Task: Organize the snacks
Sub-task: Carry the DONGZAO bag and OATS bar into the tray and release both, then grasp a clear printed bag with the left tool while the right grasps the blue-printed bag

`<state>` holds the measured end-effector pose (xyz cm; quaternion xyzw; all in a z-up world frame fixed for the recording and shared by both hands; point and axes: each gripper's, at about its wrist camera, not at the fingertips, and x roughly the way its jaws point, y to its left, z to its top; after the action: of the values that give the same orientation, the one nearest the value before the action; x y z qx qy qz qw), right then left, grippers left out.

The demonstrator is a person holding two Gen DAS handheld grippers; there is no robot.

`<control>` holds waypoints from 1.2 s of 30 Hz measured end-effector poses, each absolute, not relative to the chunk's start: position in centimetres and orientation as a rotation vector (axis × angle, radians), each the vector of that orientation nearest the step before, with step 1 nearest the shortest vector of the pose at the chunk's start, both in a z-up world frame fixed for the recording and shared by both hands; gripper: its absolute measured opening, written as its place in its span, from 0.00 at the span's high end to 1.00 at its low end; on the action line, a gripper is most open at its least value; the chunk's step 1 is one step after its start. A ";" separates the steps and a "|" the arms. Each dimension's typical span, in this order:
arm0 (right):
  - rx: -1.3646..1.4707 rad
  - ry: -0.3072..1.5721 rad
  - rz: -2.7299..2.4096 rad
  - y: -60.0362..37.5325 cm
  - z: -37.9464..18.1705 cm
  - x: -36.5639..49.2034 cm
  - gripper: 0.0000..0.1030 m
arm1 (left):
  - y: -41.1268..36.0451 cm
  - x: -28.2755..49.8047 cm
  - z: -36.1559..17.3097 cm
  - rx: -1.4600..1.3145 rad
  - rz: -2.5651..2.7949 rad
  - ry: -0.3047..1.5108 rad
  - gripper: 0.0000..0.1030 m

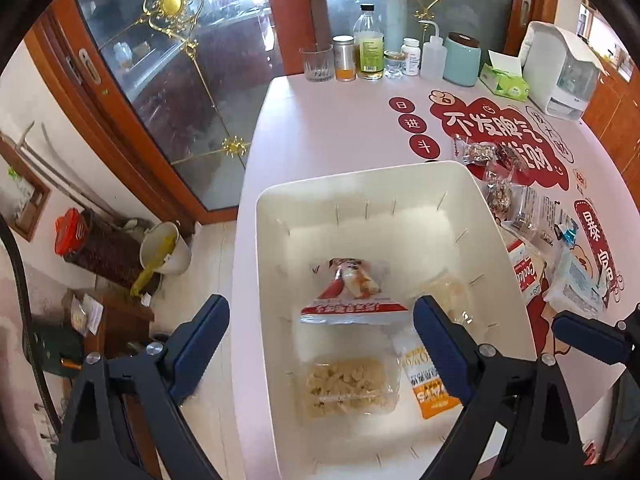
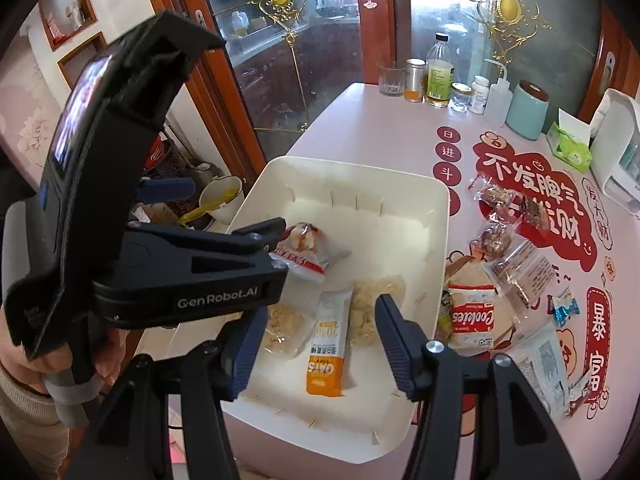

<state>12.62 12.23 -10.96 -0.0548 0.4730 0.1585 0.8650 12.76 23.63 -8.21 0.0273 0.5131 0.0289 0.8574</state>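
Observation:
A white bin [image 1: 276, 216] [image 2: 436, 200] stands on the pink table. Inside it lie a red-and-white snack packet [image 1: 352, 296] [image 2: 308, 252], an orange oats bar [image 1: 430, 384] [image 2: 326, 344] and pale puffed-snack packets [image 1: 348, 392] [image 2: 376, 308]. My left gripper [image 1: 320, 340] hangs open and wide over the bin, with the red-and-white packet lying loose below it. My right gripper [image 2: 320, 348] is open above the oats bar, and its pads do not touch the bar. More snacks lie on the table right of the bin: a cookies packet [image 2: 472, 316] [image 1: 524, 276] and clear-wrapped nut bars [image 2: 496, 240] [image 1: 496, 196].
Along the table's far edge stand a glass [image 2: 390, 78], bottles [image 2: 440, 72], a teal canister [image 2: 528, 110], a tissue box [image 2: 570, 148] and a white appliance [image 2: 618, 160]. The table ends just left of the bin; a bucket [image 1: 166, 248] sits on the floor there. A hand [image 2: 108, 356] holds the left gripper.

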 end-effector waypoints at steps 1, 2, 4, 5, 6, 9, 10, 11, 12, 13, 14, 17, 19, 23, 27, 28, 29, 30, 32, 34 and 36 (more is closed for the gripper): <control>-0.116 0.991 0.333 12.2 -11.0 12.6 0.45 | 23.7 12.7 -8.2 0.050 0.059 1.078 0.10; -0.118 0.992 0.332 12.2 -11.0 12.6 0.45 | 23.9 12.5 -8.2 0.047 0.058 1.078 0.10; -0.116 0.996 0.333 12.1 -11.0 12.5 0.45 | 23.9 12.4 -8.1 0.048 0.058 1.078 0.10; -0.111 0.999 0.334 12.0 -11.0 12.5 0.45 | 23.8 12.3 -8.1 0.052 0.056 1.075 0.10; -0.106 1.002 0.335 11.8 -11.0 12.5 0.45 | 23.7 12.3 -8.0 0.055 0.056 1.074 0.10; -0.092 1.012 0.333 11.4 -11.0 12.4 0.45 | 23.2 12.0 -7.8 0.069 0.050 1.067 0.10; -0.088 1.014 0.333 11.3 -11.0 12.4 0.45 | 22.9 11.9 -7.7 0.077 0.048 1.066 0.10; -0.085 1.016 0.333 11.2 -11.0 12.3 0.45 | 22.7 11.9 -7.6 0.082 0.046 1.066 0.10; -0.083 1.017 0.332 11.2 -11.0 12.3 0.45 | 22.4 11.7 -7.6 0.086 0.043 1.065 0.10; -0.081 1.017 0.333 11.1 -11.0 12.2 0.45 | 22.2 11.6 -7.5 0.091 0.039 1.065 0.10; -0.079 1.017 0.334 11.0 -10.9 12.1 0.45 | 21.9 11.5 -7.4 0.096 0.035 1.064 0.10; -0.079 1.013 0.334 10.7 -10.7 11.7 0.45 | 21.1 11.3 -7.1 0.108 0.028 1.060 0.10; -0.075 1.010 0.332 10.3 -10.6 11.5 0.45 | 20.6 11.1 -6.8 0.116 0.022 1.057 0.10; -0.057 1.004 0.324 9.1 -10.4 10.9 0.45 | 19.2 10.6 -6.5 0.140 0.007 1.059 0.10; -0.018 1.012 0.303 7.0 -10.4 10.5 0.45 | 17.5 10.4 -6.0 0.167 -0.011 1.052 0.10; -0.008 1.013 0.297 6.4 -10.4 10.5 0.45 | 16.8 10.4 -5.9 0.175 -0.018 1.049 0.10; 0.005 1.014 0.288 5.7 -10.4 10.4 0.45 | 16.2 10.4 -5.8 0.181 -0.024 1.046 0.10; 0.017 1.013 0.279 5.0 -10.3 10.3 0.45 | 15.6 10.5 -5.6 0.187 -0.032 1.044 0.10; 0.032 1.011 0.264 3.7 -10.2 10.1 0.45 | 14.0 10.7 -5.3 0.198 -0.055 1.037 0.10; 0.046 1.007 0.249 2.3 -10.1 9.9 0.45 | 12.7 11.0 -5.0 0.204 -0.078 1.032 0.10; 0.063 1.005 0.230 0.6 -10.0 9.7 0.43 | 11.1 11.3 -5.0 0.209 -0.108 1.035 0.10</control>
<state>9.72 0.64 -10.00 0.0302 0.4805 0.1098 0.8696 11.34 11.13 -4.95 0.0998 0.4934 -0.0516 0.8625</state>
